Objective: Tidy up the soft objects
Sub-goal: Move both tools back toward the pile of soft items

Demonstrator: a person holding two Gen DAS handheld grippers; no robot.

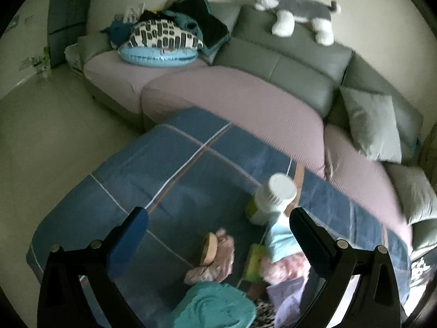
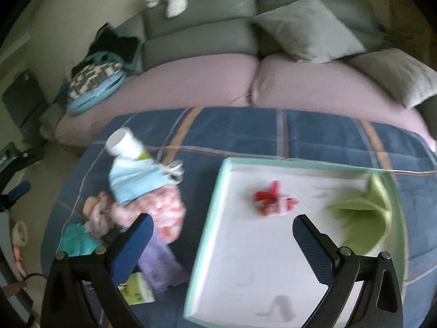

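A heap of soft things lies on the blue checked blanket (image 1: 169,180): a teal cloth (image 1: 215,306), a pink ruffled piece (image 1: 218,257), a pale blue cloth (image 1: 278,237), a red-and-white patterned cloth (image 2: 164,213) and a lilac item (image 2: 161,262). A white-lidded bottle (image 1: 275,196) stands among them. My left gripper (image 1: 218,221) hangs open above the heap, holding nothing. My right gripper (image 2: 222,229) is open over the left edge of a white tray (image 2: 235,246), which holds a small red item (image 2: 273,196) and a green cloth (image 2: 363,218).
A grey sofa (image 1: 275,54) with pink seat covers stands behind the blanket. On it lie grey cushions (image 2: 308,30), a plush husky (image 1: 295,11) on the backrest, and a pile of patterned pillows (image 1: 164,38) at the left end. A yellow-green sponge (image 1: 254,262) sits in the heap.
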